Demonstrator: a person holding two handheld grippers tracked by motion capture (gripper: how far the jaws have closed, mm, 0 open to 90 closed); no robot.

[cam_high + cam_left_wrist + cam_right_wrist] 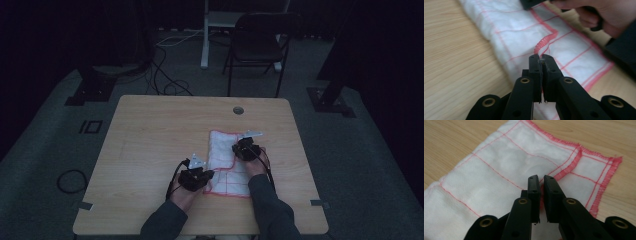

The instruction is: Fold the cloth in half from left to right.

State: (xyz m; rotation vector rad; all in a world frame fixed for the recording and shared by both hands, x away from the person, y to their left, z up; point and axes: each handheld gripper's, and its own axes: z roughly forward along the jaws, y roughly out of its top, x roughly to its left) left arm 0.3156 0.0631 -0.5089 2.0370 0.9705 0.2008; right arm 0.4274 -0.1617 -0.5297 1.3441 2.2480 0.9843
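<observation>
White woven dishcloth (227, 162) with thin red grid lines and a red overlocked hem, lying partly folded on the right half of a pale wood-grain table (150, 145). Soft, slightly rumpled weave; one hemmed layer folded over another, its stitched border making a raised ridge across the cloth (571, 166). Left gripper (540, 58) at the cloth's near left edge, black jaws pressed together on the ruffled red hem. Right gripper (541, 180) over the cloth's right side, jaws nearly together with a thin slit between them, seemingly nipping cloth beside the hem ridge, though contact is hard to make out. Round grommet (238, 110) set in the table's far edge. Dark folding chair (257, 42) on grey carpet beyond.
</observation>
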